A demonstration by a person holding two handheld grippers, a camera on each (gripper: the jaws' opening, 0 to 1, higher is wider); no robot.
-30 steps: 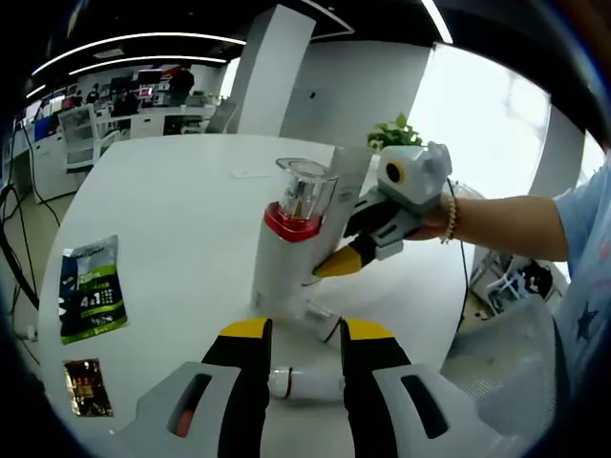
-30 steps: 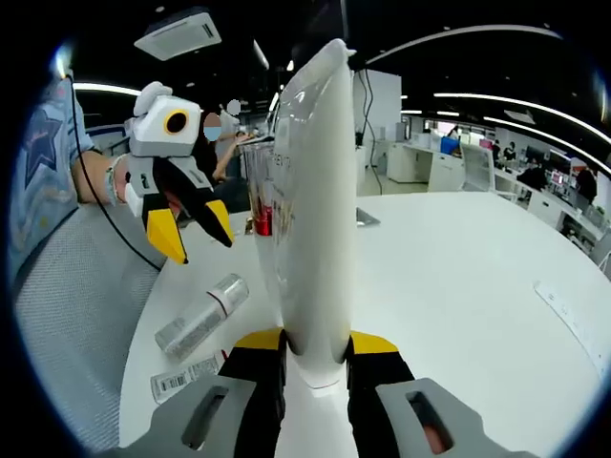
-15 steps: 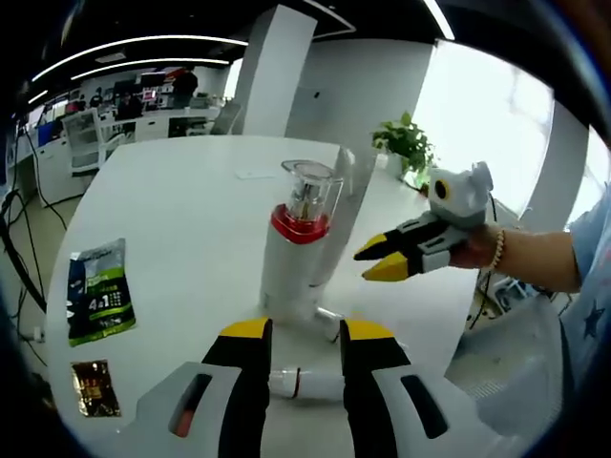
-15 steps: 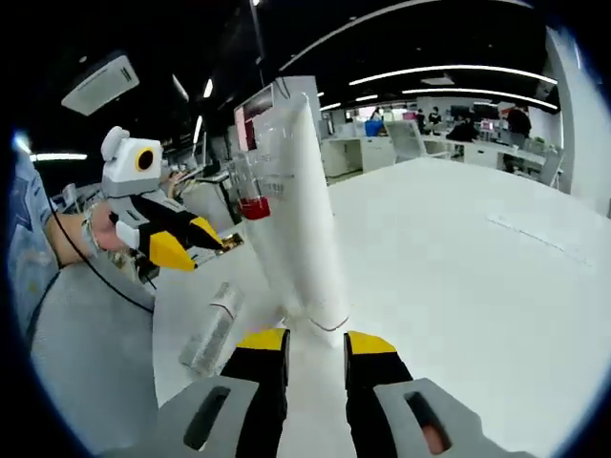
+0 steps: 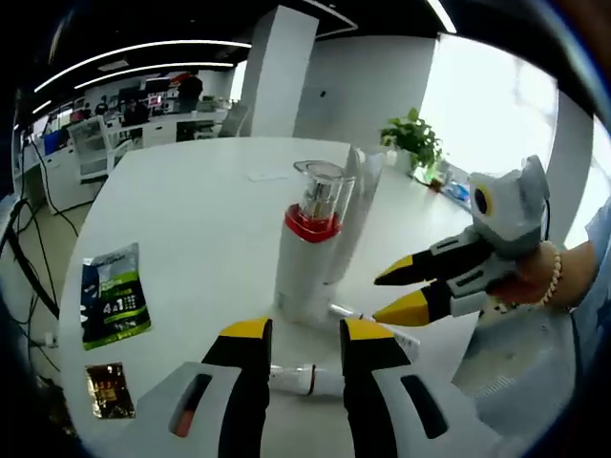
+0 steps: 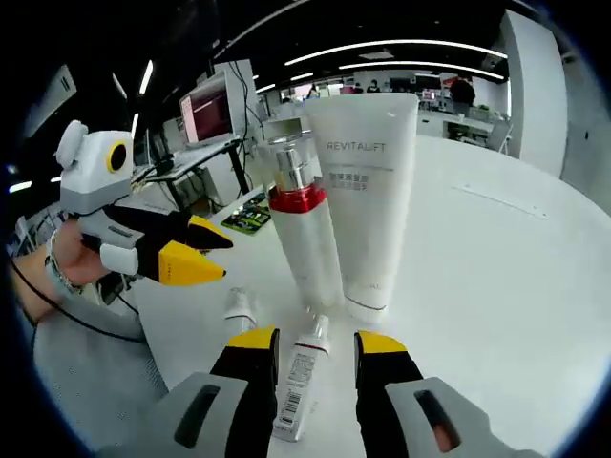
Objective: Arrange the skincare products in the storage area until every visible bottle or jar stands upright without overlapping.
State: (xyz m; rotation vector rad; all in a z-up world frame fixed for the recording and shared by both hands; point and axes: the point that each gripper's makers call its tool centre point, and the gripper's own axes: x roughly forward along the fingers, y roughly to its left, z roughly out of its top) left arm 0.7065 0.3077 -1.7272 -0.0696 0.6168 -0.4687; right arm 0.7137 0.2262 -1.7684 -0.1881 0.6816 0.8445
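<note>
"REVITALIFT" on white tube; "4in1" on green sachet

Centre frame, a white tube and red-banded bottle stand upright, touching. A small tube lies between the right gripper fingers; left gripper at left.

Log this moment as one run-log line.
left gripper: open | right gripper: open, over lying small tube | pump bottle, white tube: upright, released | done: no
</note>
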